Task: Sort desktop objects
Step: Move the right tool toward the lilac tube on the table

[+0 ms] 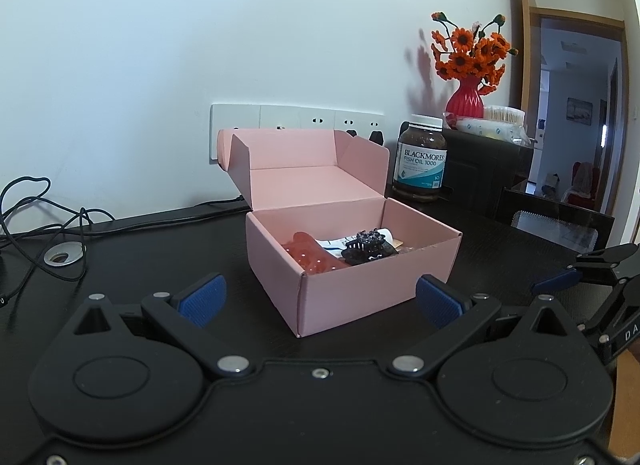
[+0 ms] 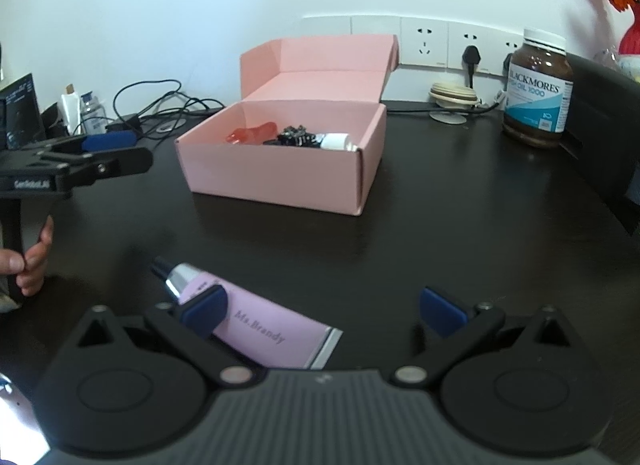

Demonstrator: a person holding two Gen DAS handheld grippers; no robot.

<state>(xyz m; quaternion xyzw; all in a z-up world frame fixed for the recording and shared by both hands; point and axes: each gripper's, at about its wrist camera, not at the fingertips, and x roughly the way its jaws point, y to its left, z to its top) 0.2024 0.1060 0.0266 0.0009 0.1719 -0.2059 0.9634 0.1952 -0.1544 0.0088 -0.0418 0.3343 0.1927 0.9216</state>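
An open pink cardboard box (image 1: 352, 293) (image 2: 276, 173) stands on the black desk with its lid up. Inside lie a translucent red item (image 1: 306, 253) (image 2: 254, 133), a black hair claw (image 1: 366, 249) (image 2: 298, 136) and a white tube (image 2: 338, 141). My left gripper (image 1: 320, 301) is open just in front of the box, nothing between its fingers. My right gripper (image 2: 324, 311) is open low over the desk; a lilac "Ms.Brandy" tube (image 2: 260, 325) lies on the desk between its fingers, near the left pad (image 2: 206, 307). The left gripper (image 2: 92, 153) also shows at the left, held by a hand (image 2: 32, 261).
A brown Blackmores fish oil bottle (image 1: 420, 159) (image 2: 538, 89) stands right of the box. Behind are wall sockets (image 2: 444, 43), a red vase with orange flowers (image 1: 468, 65) on a dark cabinet (image 1: 484, 169), and black cables (image 1: 44, 221) (image 2: 160, 103) at the left. A cream disc (image 2: 452, 97) sits near the wall.
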